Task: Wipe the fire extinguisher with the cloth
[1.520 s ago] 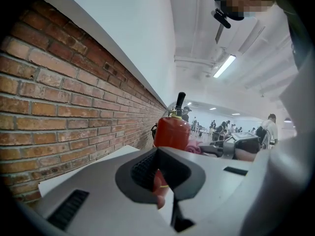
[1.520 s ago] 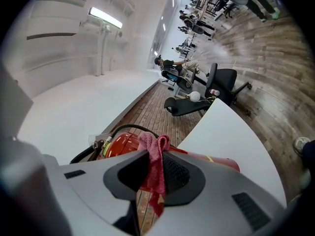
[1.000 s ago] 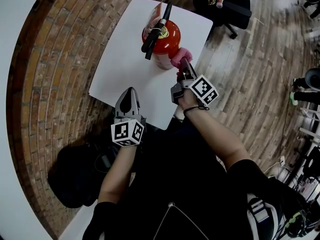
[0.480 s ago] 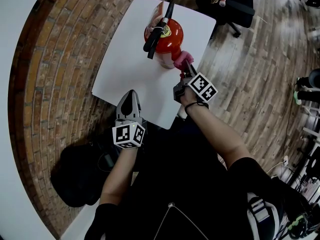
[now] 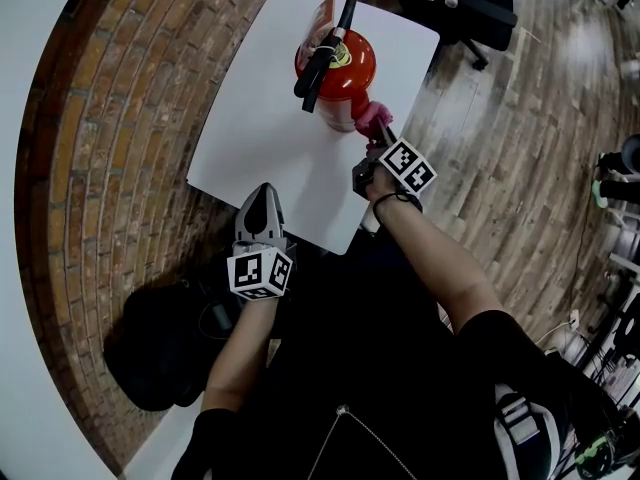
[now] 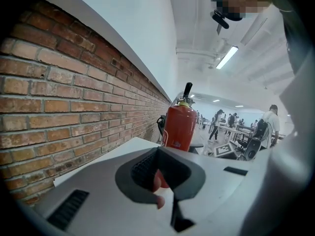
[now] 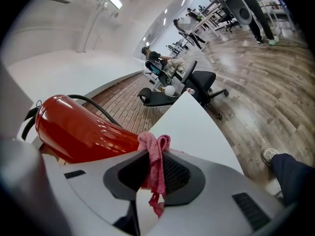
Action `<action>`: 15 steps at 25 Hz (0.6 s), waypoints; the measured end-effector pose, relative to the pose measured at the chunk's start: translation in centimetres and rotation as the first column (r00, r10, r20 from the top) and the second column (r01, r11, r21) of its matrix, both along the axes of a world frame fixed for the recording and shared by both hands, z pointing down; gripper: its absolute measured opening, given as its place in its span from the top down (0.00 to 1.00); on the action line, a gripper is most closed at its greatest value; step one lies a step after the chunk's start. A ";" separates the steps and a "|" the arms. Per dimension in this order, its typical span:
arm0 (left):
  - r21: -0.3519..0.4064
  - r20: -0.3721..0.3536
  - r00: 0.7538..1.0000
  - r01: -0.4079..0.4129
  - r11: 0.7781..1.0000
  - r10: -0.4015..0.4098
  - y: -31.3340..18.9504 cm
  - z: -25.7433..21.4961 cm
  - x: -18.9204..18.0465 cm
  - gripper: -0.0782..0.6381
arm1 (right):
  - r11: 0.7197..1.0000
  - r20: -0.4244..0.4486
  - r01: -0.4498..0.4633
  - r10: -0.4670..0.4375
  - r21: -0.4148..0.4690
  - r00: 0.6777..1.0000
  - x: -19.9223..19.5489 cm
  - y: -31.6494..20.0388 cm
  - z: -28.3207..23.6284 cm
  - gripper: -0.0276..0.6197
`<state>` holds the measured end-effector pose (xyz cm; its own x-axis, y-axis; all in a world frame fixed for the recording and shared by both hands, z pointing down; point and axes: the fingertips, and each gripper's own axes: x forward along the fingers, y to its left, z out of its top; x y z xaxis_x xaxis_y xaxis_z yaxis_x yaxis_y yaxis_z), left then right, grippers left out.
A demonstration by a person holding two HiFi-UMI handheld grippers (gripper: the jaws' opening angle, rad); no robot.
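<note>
My right gripper is clamped on the pink cloth; a bunched fold stands above the jaws and a loose tail hangs below them. In the head view the cloth is pressed to the red fire extinguisher at roughly its 5 o'clock side, with the right gripper just behind it.

My left gripper has its jaws together on nothing. In the head view it hovers over the near edge of the white table, at about 7 o'clock from the extinguisher and well apart from it.

The extinguisher stands upright toward the table's far end, around 12 o'clock from me, its black handle and hose lying across the top. From the left gripper view I see it straight ahead, with the brick wall running along at 9 o'clock. Off at 1 o'clock beyond the table sits a black office chair on the wooden floor.
</note>
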<state>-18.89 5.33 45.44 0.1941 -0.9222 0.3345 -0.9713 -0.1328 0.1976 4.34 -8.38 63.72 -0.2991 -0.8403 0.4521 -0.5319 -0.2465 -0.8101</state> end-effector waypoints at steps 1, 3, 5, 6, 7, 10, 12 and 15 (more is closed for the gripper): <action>-0.002 0.001 1.000 0.003 1.000 -0.003 0.1 0.1 -0.2 0.85 | 1.000 -0.004 -0.002 0.002 0.001 1.000 0.0 0.0 0.2 0.82; -0.005 0.004 1.000 0.009 1.000 -0.009 0.2 0.3 -0.5 0.85 | 1.000 -0.011 -0.007 0.008 0.003 1.000 0.1 -0.2 0.4 0.82; -0.010 0.007 1.000 0.013 1.000 -0.013 0.4 0.5 -0.8 0.85 | 1.000 -0.013 -0.013 0.013 -0.005 1.000 0.1 -0.2 0.8 0.82; -0.013 0.007 1.000 0.016 1.000 -0.016 0.5 0.6 -0.9 0.85 | 1.000 -0.013 -0.015 0.015 -0.014 1.000 0.1 -0.2 1.1 0.82; -0.016 0.007 1.000 0.018 1.000 -0.018 0.6 0.7 -1.0 0.85 | 1.000 -0.011 -0.017 0.017 -0.026 1.000 0.1 -0.1 1.5 0.82; -0.022 0.007 1.000 0.025 0.999 -0.025 0.8 1.0 -1.1 0.85 | 0.998 -0.003 -0.019 0.019 -0.054 1.000 -0.2 0.2 2.8 0.82; -0.025 0.008 1.000 0.029 0.999 -0.029 1.0 1.1 -1.1 0.85 | 0.998 -0.006 -0.022 0.022 -0.058 1.000 -0.3 0.2 3.4 0.82; -0.028 0.013 0.999 0.033 0.999 -0.033 1.2 1.2 -1.3 0.85 | 0.997 -0.010 -0.030 0.029 -0.065 1.000 -0.3 0.0 4.4 0.82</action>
